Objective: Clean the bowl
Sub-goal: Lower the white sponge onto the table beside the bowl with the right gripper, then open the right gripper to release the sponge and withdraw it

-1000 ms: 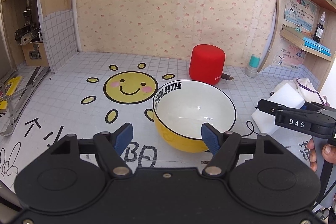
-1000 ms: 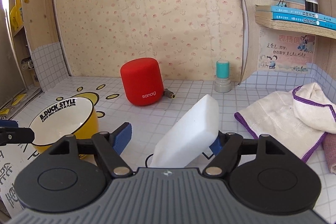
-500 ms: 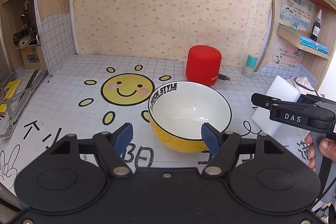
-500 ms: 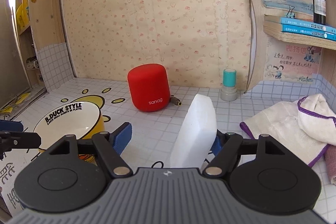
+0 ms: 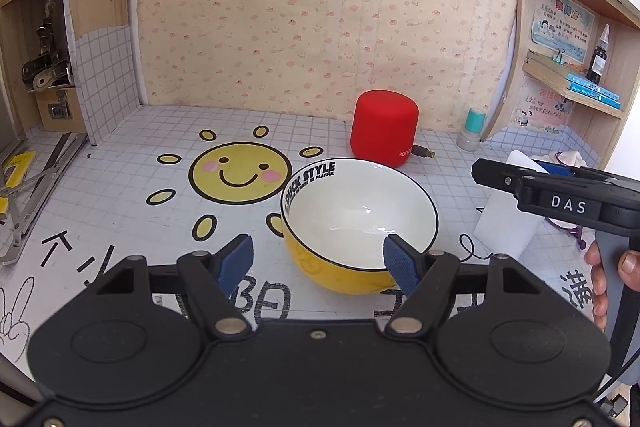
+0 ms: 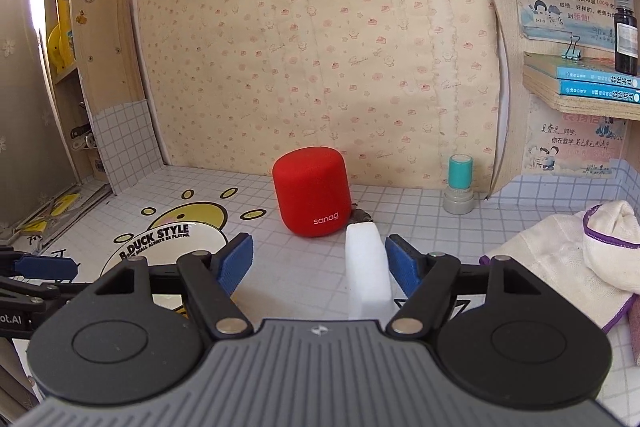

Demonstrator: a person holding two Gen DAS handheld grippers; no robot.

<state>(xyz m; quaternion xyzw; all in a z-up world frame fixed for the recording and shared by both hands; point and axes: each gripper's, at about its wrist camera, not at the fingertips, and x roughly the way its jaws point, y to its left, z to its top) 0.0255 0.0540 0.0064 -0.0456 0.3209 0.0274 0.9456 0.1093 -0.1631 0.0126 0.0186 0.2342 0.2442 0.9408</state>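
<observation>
A yellow bowl (image 5: 358, 223) with a white inside and black lettering stands on the tiled table; the right wrist view shows the bowl (image 6: 168, 247) at lower left. My left gripper (image 5: 316, 261) is open just in front of it. Its right pad (image 5: 396, 263) overlaps the near rim and its left pad is clear of the bowl. My right gripper (image 6: 316, 259) is open, with a white sponge (image 6: 368, 267) standing on edge between the jaws. The sponge rests against the right pad (image 6: 402, 265), far from the left pad. In the left wrist view the sponge (image 5: 508, 227) stands right of the bowl.
A red speaker (image 6: 312, 203) stands behind the bowl with a cable plug beside it. A teal stamp (image 6: 460, 183) sits near the back wall. A white cloth with purple trim (image 6: 560, 259) lies at right under shelves. A metal stand (image 5: 24, 203) lies far left. A hand (image 5: 600, 275) holds the right gripper.
The sponge has swung from a slanted, broad-face pose to standing narrow and edge-on against the right pad. The right gripper's view has tilted up. The left gripper and bowl stayed put.
</observation>
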